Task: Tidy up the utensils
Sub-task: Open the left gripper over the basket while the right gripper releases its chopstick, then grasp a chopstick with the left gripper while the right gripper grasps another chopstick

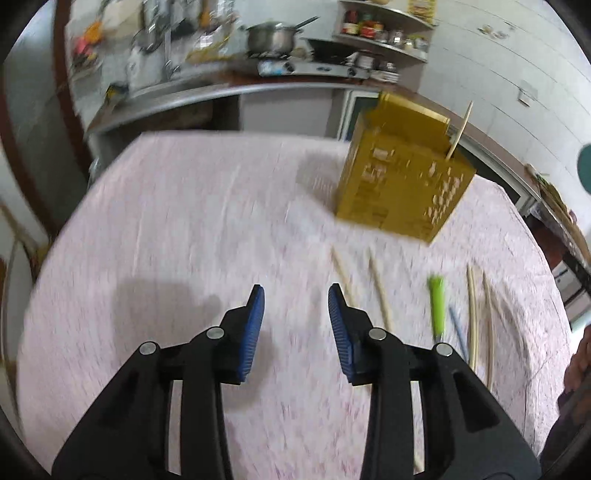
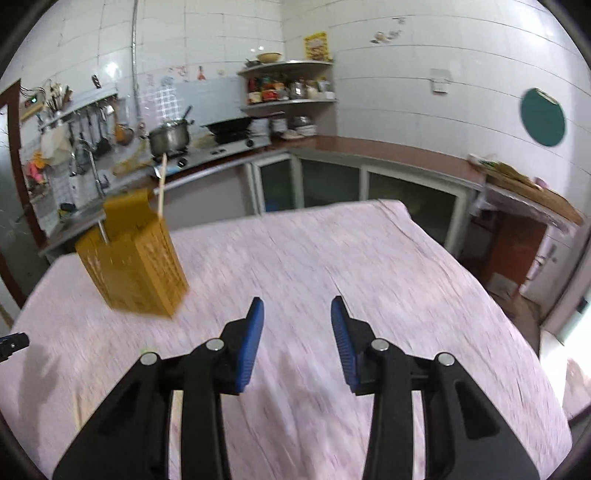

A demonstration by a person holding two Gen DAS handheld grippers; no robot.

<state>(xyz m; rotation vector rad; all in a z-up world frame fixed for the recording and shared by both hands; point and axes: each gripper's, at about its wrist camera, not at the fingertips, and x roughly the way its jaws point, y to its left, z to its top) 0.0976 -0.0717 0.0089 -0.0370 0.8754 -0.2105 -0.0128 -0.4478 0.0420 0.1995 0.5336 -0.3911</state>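
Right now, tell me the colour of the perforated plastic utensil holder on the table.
Mustard yellow. The perforated plastic utensil holder shows best in the left wrist view.

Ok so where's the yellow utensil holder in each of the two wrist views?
Left wrist view: the yellow utensil holder stands upper right on the pink tablecloth, beyond the loose chopsticks.
Right wrist view: it stands at the left, near the table's far edge.
Shared landmark: the steel pot on the stove, also seen here.
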